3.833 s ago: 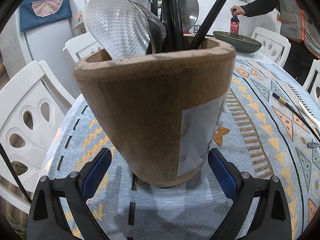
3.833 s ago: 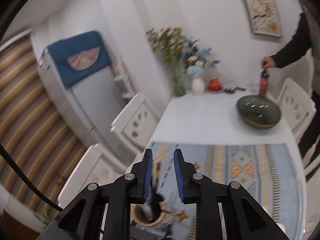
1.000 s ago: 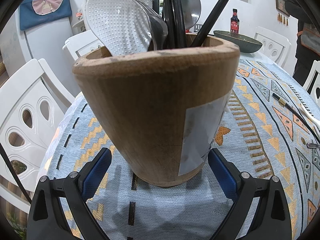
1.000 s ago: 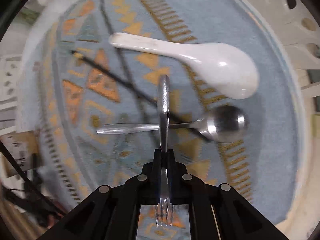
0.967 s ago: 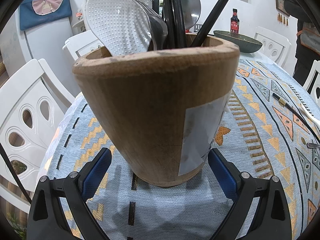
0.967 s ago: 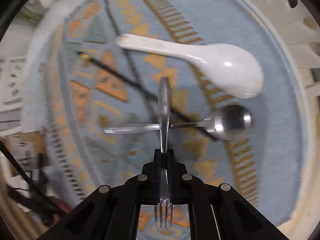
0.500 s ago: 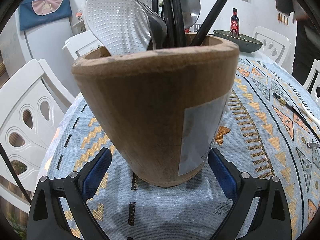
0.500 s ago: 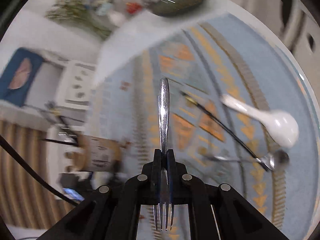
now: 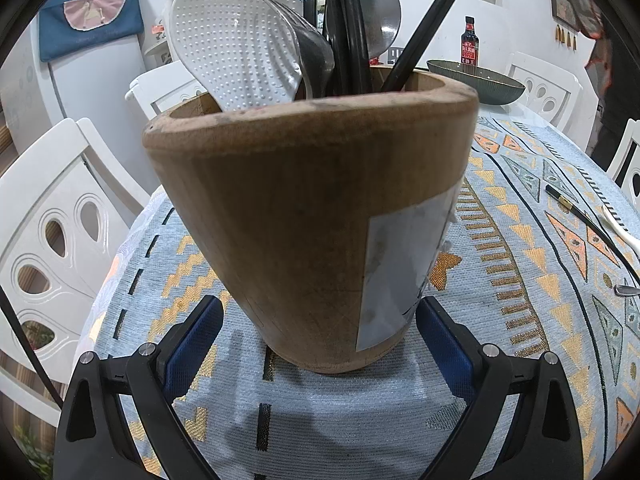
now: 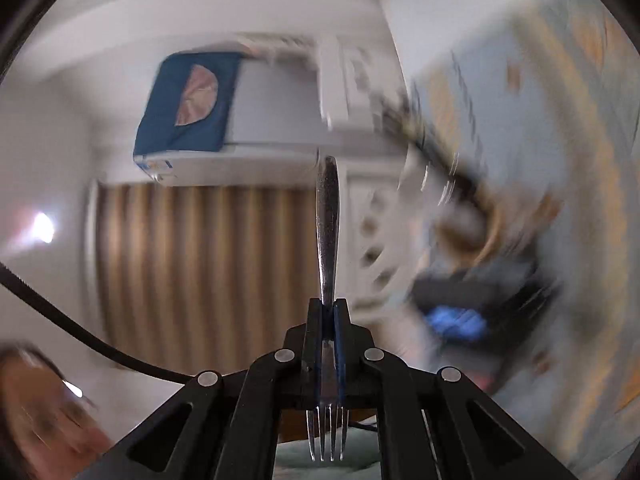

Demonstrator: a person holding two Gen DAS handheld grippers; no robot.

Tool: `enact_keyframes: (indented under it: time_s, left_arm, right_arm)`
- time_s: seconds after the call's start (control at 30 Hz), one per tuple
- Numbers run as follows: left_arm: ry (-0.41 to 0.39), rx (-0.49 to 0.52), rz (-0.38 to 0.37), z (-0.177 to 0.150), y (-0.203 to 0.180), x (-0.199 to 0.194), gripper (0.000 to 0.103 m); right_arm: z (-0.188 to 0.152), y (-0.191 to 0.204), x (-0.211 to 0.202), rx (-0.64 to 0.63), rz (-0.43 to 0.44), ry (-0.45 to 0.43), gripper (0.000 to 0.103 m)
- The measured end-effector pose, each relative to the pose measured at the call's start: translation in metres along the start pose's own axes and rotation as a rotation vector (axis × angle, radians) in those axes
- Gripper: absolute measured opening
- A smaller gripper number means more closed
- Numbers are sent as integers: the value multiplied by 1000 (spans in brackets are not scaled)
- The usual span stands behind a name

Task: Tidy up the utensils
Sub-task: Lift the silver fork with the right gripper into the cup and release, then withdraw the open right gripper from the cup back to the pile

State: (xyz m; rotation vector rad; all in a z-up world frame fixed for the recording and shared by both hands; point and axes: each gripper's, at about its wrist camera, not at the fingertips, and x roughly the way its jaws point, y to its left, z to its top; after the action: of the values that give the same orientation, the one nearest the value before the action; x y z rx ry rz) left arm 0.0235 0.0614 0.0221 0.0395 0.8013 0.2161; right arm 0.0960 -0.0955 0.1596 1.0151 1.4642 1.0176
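Observation:
A wooden utensil holder (image 9: 304, 208) stands on the patterned cloth (image 9: 520, 264), filling the left wrist view. It holds a white dimpled paddle (image 9: 232, 36), a metal fork, dark ladles and black chopsticks. My left gripper (image 9: 318, 316) is open, its blue pads (image 9: 192, 332) a little apart from either side of the holder's base. My right gripper (image 10: 328, 308) is shut on a metal fork (image 10: 327, 216), handle pointing forward and tines toward the camera. The right wrist view is smeared by motion. A black chopstick (image 9: 580, 216), a white spoon (image 9: 618, 226) and a metal handle tip (image 9: 626, 290) lie on the cloth at right.
White chairs (image 9: 52, 232) stand close on the left and behind the table. A dark bowl (image 9: 476, 80) and a sauce bottle (image 9: 469, 42) sit at the far end. A person (image 9: 600, 40) stands at the far right edge. A black cable (image 10: 80, 328) crosses the right wrist view.
My right gripper has lifted the fork off the cloth and swung away from the spoons toward the room and the holder. The left gripper and holder have not moved.

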Motion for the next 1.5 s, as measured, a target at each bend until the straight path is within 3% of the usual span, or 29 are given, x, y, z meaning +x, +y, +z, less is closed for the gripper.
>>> enact_keyframes:
  time_s: [0.13, 0.3, 0.8, 0.87, 0.93, 1.0, 1.23, 1.5]
  left_arm:
    - [0, -1, -2, 0, 0, 0, 97]
    - [1, -2, -3, 0, 0, 0, 97]
    - [1, 1, -3, 0, -1, 0, 97]
    - [1, 1, -4, 0, -1, 0, 97]
    - [1, 1, -4, 0, -1, 0, 97]
    - [1, 1, -4, 0, -1, 0, 97]
    - [1, 2, -5, 0, 0, 0, 97]
    - [1, 2, -4, 0, -1, 0, 97]
  right_arm:
    - [2, -37, 38, 247, -20, 73, 5]
    - [7, -71, 54, 480, -80, 66, 5]
    - [24, -88, 42, 705, -40, 12, 8]
    - [25, -87, 42, 725, -40, -5, 13]
    - [28, -85, 39, 729, -27, -24, 27]
    - [33, -80, 34, 699, -8, -43, 34]
    - [42, -55, 20, 591, 94, -66, 37]
    - [46, -35, 6, 503, 143, -90, 37]
